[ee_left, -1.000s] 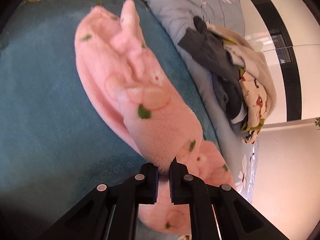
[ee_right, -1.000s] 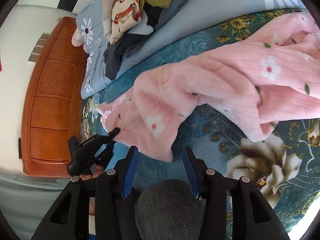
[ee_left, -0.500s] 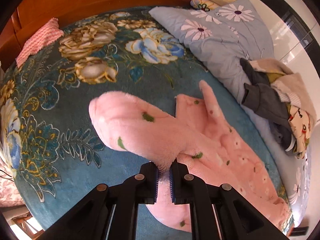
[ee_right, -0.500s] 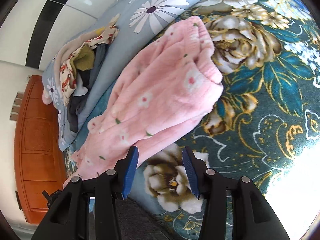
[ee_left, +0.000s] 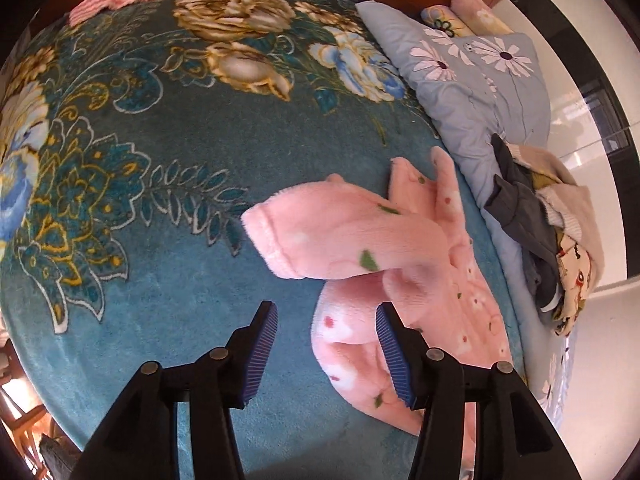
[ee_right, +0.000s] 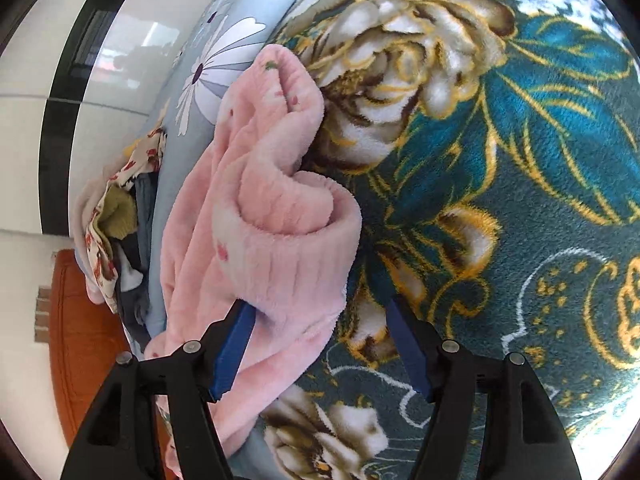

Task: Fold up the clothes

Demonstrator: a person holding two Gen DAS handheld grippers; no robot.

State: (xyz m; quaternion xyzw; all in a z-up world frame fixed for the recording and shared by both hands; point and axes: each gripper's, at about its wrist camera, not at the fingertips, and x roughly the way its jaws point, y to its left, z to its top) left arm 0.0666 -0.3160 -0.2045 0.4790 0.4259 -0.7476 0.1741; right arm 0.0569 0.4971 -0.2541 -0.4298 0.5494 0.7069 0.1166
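Both grippers, left gripper (ee_left: pixel 326 354) and right gripper (ee_right: pixel 320 350), are opening with nothing clamped, letting the pink fleece garment (ee_left: pixel 360 240) drop onto the floral blanket (ee_left: pixel 160 160); next, I judge, comes regripping an edge to fold.

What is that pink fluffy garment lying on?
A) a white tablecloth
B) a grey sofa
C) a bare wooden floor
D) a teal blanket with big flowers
D: the pink fleece garment lies crumpled on a teal floral blanket that covers the bed, next to a light blue daisy-print quilt.
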